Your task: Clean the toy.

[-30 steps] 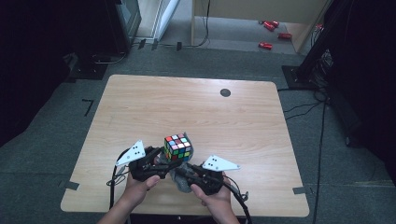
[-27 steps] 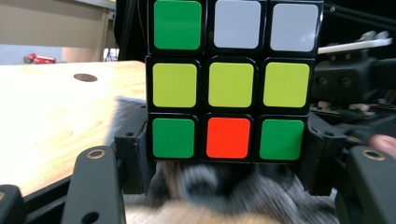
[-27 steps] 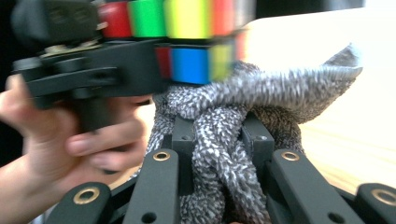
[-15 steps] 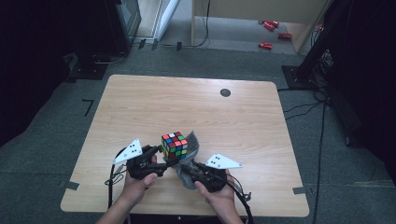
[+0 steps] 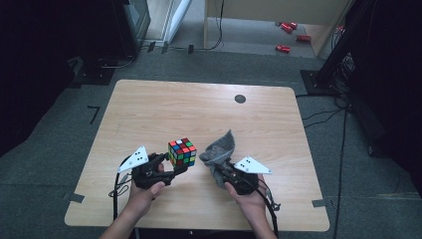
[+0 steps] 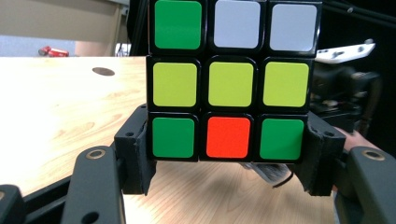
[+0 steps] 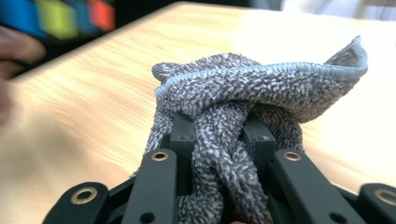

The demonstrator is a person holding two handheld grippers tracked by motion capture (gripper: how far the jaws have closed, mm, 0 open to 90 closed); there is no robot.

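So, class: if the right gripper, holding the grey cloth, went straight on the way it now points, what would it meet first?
Probably nothing soon. The right gripper, shut on the grey cloth, points up the table; bare wood lies ahead as far as the pictures show. The puzzle cube sits off to its left, though depth is unclear.

We see a glossy plastic puzzle cube (image 6: 232,79) with smooth coloured stickers, clamped in the matt black plastic jaws of the left gripper (image 6: 229,158). The right gripper (image 7: 219,140) pinches a grey cloth (image 7: 243,93) of rough, looped terry. The table (image 5: 199,114) looks like smooth, light wood-grain laminate.
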